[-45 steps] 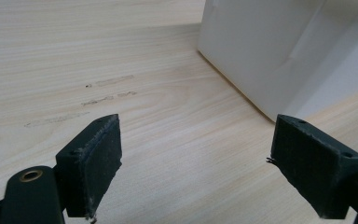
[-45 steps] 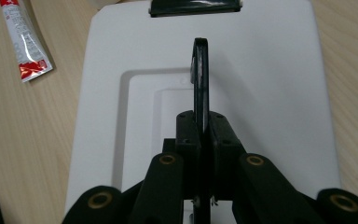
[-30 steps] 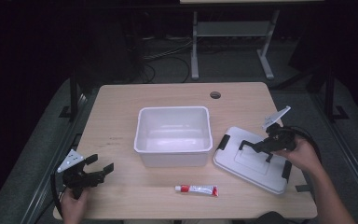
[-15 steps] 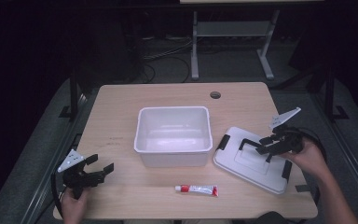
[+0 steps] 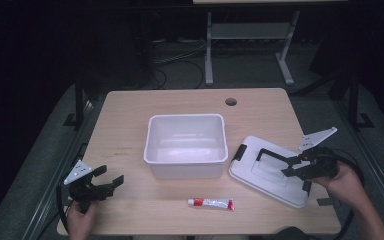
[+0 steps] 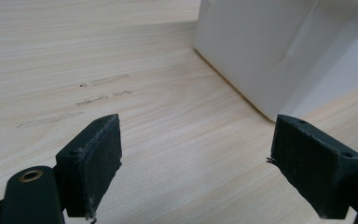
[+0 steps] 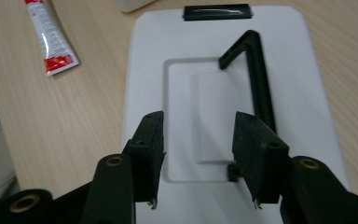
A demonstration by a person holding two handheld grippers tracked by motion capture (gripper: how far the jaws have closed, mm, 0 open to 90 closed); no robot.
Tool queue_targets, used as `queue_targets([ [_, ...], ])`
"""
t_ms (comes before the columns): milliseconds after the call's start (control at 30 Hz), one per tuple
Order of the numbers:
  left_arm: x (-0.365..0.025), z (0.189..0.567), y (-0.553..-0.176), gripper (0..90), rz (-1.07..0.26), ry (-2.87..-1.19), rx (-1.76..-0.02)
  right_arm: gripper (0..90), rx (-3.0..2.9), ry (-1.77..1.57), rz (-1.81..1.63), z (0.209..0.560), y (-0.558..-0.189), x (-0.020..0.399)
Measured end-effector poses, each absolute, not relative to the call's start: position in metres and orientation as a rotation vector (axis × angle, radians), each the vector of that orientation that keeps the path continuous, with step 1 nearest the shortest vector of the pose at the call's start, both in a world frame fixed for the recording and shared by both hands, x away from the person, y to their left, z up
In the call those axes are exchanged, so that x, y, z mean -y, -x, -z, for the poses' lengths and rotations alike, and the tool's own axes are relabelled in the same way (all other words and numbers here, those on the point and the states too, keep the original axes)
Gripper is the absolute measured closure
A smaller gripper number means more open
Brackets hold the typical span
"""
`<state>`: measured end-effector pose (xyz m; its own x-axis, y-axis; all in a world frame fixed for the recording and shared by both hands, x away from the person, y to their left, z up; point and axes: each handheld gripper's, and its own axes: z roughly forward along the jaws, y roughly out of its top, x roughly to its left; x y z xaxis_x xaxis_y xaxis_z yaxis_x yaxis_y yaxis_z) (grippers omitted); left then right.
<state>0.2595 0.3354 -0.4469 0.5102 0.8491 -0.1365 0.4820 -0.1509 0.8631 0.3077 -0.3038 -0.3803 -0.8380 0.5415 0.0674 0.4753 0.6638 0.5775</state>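
White plastic lid lay flat on the table beside the open bin, its black handle raised, so the right gripper hovered above it with jaws parted and empty, having just opened.

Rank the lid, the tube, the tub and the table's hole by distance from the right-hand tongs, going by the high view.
1. lid: right under the right tongs.
2. tube: left of them, at the near edge.
3. tub: mid-table, too close to the tube to call.
4. hole: far edge.
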Motion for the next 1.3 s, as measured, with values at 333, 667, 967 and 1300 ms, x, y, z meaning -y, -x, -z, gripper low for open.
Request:
queue_targets([
  [333,-0.337,0.447,-0.260,15.5,-0.484,-1.788,-1.119,51.5,-2.828,-0.692,-0.912,0.383,-0.283,0.266],
  [667,-0.340,0.447,-0.260,15.5,-0.481,-1.785,-1.121,50.8,-2.896,-0.545,-0.920,0.386,-0.277,0.226],
  [967,-0.342,0.447,-0.260,15.5,-0.483,-1.778,-1.125,50.0,-2.973,-0.396,-0.913,0.393,-0.274,0.182],
  [1300,-0.339,0.447,-0.261,15.5,-0.483,-1.789,-1.116,49.8,-3.038,-0.279,-0.896,0.402,-0.278,0.144],
])
